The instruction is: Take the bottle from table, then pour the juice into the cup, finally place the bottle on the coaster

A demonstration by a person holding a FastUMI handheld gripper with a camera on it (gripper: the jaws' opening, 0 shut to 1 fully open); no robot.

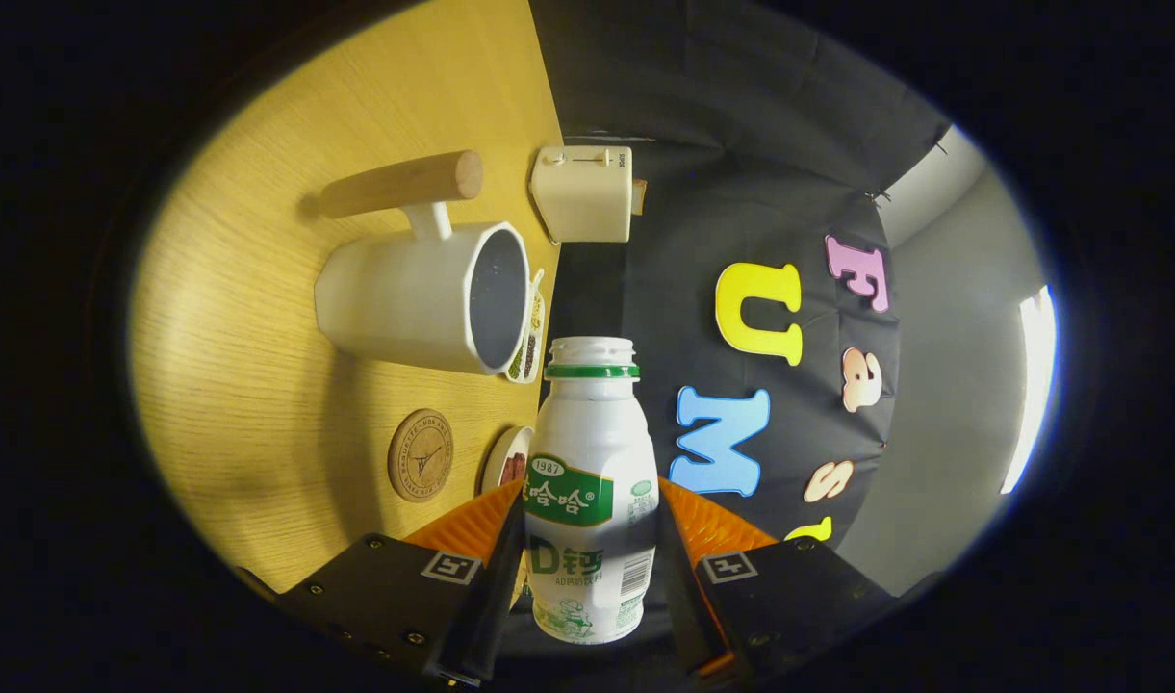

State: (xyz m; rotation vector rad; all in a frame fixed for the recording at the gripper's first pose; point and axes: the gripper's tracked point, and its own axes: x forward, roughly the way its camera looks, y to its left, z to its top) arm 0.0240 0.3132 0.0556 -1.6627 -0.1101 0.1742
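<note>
- Bottle [590, 481] sat clamped between the two fingers of my tool [590, 525], both pressing on its labelled waist, so I read the grip as firm rather than resting.
- Its cap was off and the open mouth pointed ahead of the fingers, toward the cup [423, 294].
- I had the whole rig rolled over, since the desk [260, 385] ran up one side of the view instead of lying below; that tilt put the bottle close to level, which I judged to be the pouring pose.
- The cup's dark opening faced the bottle's mouth, just beyond it and slightly to the desk side, so the stream would have had a short fall.
- I could not tell whether juice was running; no stream showed.
- The cup's wooden handle [404, 183] stuck out away from the bottle, clear of the pour.
- The coaster [421, 454] lay bare on the desk beside the fingers, near the cup, waiting for the bottle.
- A small cream box [585, 192] stood past the cup at the desk's far edge, and small dishes [527, 337] sat along that edge, close enough to catch spills.
</note>
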